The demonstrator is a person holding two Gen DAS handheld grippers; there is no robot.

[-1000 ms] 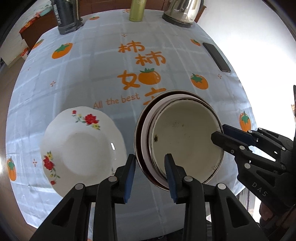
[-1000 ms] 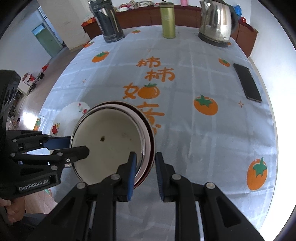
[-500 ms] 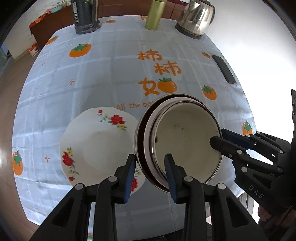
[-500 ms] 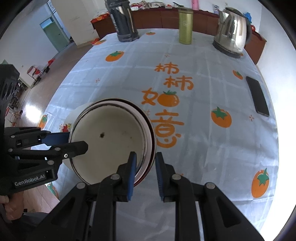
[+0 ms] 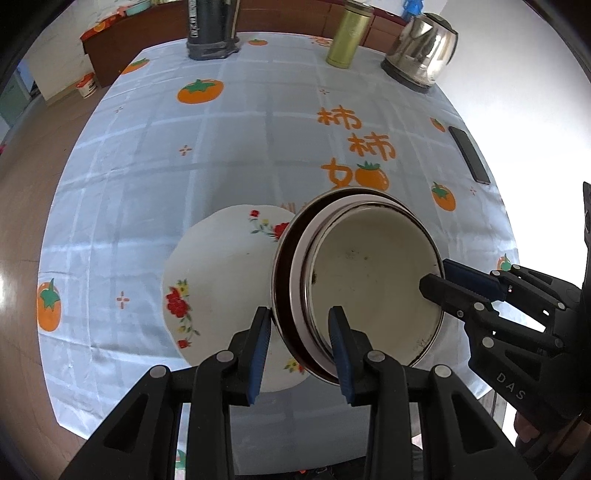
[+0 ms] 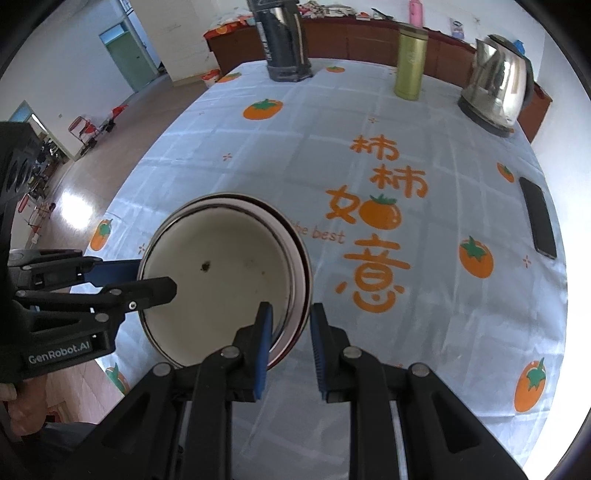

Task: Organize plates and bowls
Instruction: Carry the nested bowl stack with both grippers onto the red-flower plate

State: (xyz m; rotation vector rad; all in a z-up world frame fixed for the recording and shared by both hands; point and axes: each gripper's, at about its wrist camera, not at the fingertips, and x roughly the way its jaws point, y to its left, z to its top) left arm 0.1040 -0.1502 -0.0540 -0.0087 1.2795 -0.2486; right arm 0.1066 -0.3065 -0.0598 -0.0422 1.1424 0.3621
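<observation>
Item: bowl stack (image 5: 369,284), nested enamel bowls, cream inside with dark specks, dark outer rim. Carried clear of the table by both grippers, overlapping the right edge of the flowered plate (image 5: 221,295) in the left wrist view.

Left gripper (image 5: 299,343): pinching the stack's rim at its 6 o'clock, one pad inside, one outside.
Right gripper (image 6: 290,339): pinching the rim on the opposite side, jaws narrow; in the left wrist view it enters from 3 o'clock.

Hazards, as judged:
- Nested bowls sit unevenly, the outer rims showing as a crescent at 9 o'clock. A tilt could slide the inner bowl loose.
- Grip is on thin rims only. If the two hands drift apart or twist against each other, one pinch could slip and the stack swing down.
- A hard landing on the plate could chip its scalloped edge, or skid it on the tablecloth (image 5: 236,155).
- Stack and plate sit near the table's near edge, so an off-centre set-down could tip both off.

Surroundings, left wrist view:
- Dark flask (image 5: 210,33), 12 o'clock, far edge.
- Green flask (image 5: 349,37), 1 o'clock, far edge.
- Kettle (image 5: 424,51), 1 o'clock, far corner.
- Phone (image 5: 469,155), 2 o'clock, by the right edge.

Obstructions: none between stack and plate; all other items stand well apart.
</observation>
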